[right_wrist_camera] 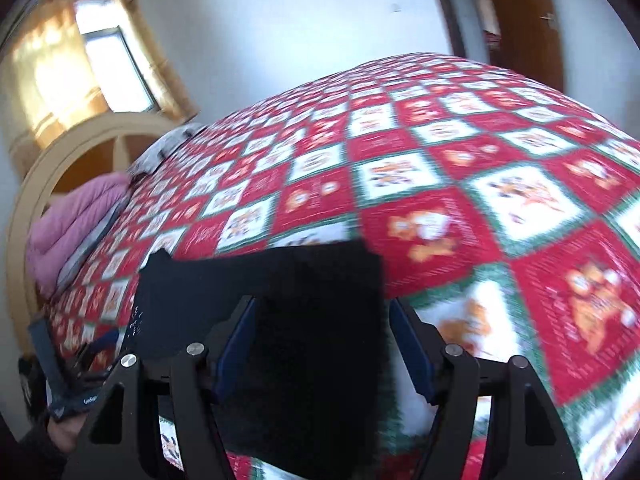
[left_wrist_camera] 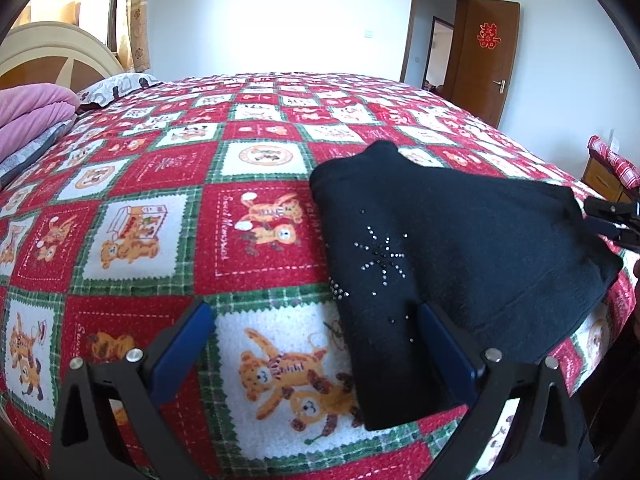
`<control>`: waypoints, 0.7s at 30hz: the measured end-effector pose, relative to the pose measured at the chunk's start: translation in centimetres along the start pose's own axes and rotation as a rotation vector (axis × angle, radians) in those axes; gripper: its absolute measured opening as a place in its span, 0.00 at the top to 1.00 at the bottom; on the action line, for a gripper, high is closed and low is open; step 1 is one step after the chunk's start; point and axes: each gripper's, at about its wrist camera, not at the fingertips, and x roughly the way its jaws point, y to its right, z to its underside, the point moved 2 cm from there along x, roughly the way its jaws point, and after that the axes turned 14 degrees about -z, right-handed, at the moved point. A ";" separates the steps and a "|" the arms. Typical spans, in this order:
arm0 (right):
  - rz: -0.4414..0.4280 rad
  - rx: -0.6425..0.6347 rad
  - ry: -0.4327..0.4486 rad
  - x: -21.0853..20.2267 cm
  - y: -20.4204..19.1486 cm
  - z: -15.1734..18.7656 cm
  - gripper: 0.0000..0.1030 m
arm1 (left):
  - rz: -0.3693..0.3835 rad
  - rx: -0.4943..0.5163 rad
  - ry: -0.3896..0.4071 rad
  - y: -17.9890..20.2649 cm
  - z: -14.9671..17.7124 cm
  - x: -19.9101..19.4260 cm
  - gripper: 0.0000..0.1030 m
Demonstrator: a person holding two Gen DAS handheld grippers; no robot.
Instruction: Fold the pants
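The black pants, folded into a compact stack with a rhinestone star on top, lie on the red patchwork bedspread. My left gripper is open just above the bed, its right finger over the near left corner of the pants. The right gripper shows at the right edge of the left wrist view, at the far right corner of the pants. In the blurred right wrist view my right gripper is open, with the pants lying between and beyond its fingers.
A pink quilt and a pillow lie by the cream headboard at the left. A brown door stands open at the back right. A wooden nightstand is at the right bed edge.
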 end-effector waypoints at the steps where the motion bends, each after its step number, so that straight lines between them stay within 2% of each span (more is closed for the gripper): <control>1: -0.011 0.029 0.010 -0.7 0.5 0.1 0.33 | -0.005 -0.001 -0.001 -0.1 -0.1 -0.2 0.00; 4: -0.010 0.099 0.022 -2.5 1.5 0.7 0.33 | -0.023 0.028 0.046 0.2 -1.1 -1.4 0.00; 7: -0.032 0.122 -0.006 -3.3 1.5 1.9 0.33 | -0.024 0.061 0.093 1.0 -2.9 -2.1 0.00; 10: -0.041 0.103 -0.046 -3.6 0.8 3.2 0.38 | 0.054 0.098 0.046 3.0 -4.6 -0.8 0.00; 11: -0.062 0.113 -0.065 -3.4 0.7 3.6 0.44 | 0.067 0.106 0.011 3.6 -4.9 0.2 0.00; 13: -0.119 0.165 -0.103 -2.5 1.1 4.3 0.57 | 0.044 0.110 -0.010 4.0 -5.0 1.7 0.00; 14: -0.116 0.174 -0.120 -2.0 1.3 4.6 0.67 | 0.048 0.107 -0.021 4.1 -4.8 2.2 0.00; 18: -0.078 0.130 -0.171 -1.4 1.1 5.0 0.69 | 0.099 0.054 -0.039 3.4 -3.9 3.0 0.00; 21: -0.080 0.129 -0.189 -1.1 1.5 5.1 0.69 | 0.103 0.070 -0.030 3.5 -3.9 2.7 0.00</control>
